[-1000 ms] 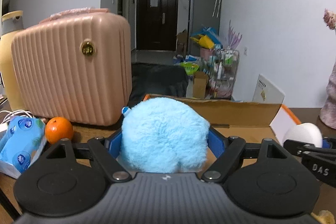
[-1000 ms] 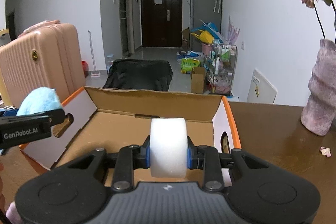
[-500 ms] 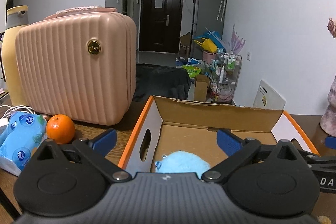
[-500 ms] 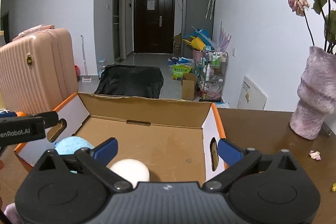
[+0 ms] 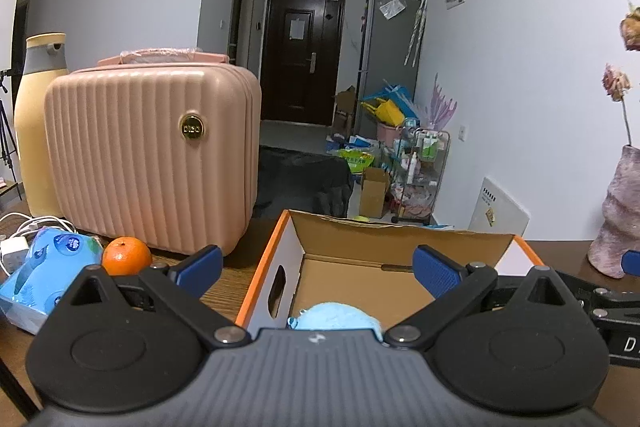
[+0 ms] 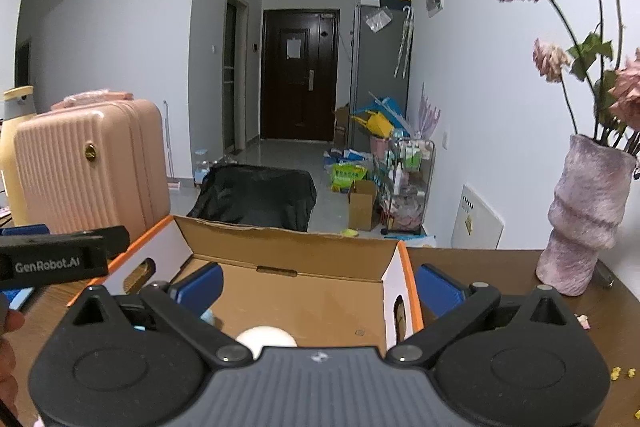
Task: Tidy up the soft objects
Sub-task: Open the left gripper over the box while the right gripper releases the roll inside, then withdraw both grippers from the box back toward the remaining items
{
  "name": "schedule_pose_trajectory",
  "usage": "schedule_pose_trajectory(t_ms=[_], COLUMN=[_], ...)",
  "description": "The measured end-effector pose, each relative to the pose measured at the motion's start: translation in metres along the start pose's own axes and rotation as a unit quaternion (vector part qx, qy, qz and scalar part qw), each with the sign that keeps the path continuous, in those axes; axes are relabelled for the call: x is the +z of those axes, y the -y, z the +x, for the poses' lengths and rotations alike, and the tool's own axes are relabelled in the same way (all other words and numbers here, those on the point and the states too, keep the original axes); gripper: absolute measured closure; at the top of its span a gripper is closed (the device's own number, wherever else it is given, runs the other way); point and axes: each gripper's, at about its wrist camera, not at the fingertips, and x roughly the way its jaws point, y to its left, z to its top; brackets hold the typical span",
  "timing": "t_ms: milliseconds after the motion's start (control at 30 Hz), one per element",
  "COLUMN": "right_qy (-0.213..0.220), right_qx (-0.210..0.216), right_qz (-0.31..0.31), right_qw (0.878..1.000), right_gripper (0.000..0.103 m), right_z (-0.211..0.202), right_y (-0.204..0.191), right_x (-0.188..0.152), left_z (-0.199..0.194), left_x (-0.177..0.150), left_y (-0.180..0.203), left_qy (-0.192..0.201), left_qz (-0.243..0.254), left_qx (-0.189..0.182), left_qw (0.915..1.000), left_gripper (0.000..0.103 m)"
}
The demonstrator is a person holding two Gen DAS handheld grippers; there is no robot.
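Plush ball (image 5: 334,315), pale blue and fuzzy, lies on the floor of the cardboard box (image 5: 404,241) at its near left end in my left view, and I judge it light and squashy, best pinched across its middle where the pile gives. My left tool (image 5: 318,267) hangs above it with its blue pads spread wide and nothing between them. The box sits on a dark wooden table (image 5: 230,281), with a pink case (image 5: 152,159), an orange (image 5: 126,261) and a blue tissue pack (image 5: 48,275) off to the left. From my right view, a white foam ball (image 6: 266,339) rests in the same box (image 6: 288,245) toward its middle, likely weightless, springy and quick to roll, so I would squeeze it gently at its widest part. My right tool (image 6: 316,287) is spread just as wide, empty. A vase (image 6: 586,219) of dried roses stands to the right, well apart; a hallway with a dark door (image 6: 300,75) lies beyond.
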Motion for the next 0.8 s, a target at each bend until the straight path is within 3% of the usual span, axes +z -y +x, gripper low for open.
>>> schedule_pose_trajectory(t_ms=[800], right_qy=[0.038], right_qx=[0.002], right_qz=[0.009], right_qw=[0.999], right_gripper=[0.0], right_z=[-0.099], right_y=[0.007], right_x=[-0.029], left_z=[-0.093], left_x=[-0.026], left_y=[-0.009], left_qy=[0.023], left_qz=[0.012], left_qx=[-0.025], left_qw=[0.9993], left_gripper=[0.0])
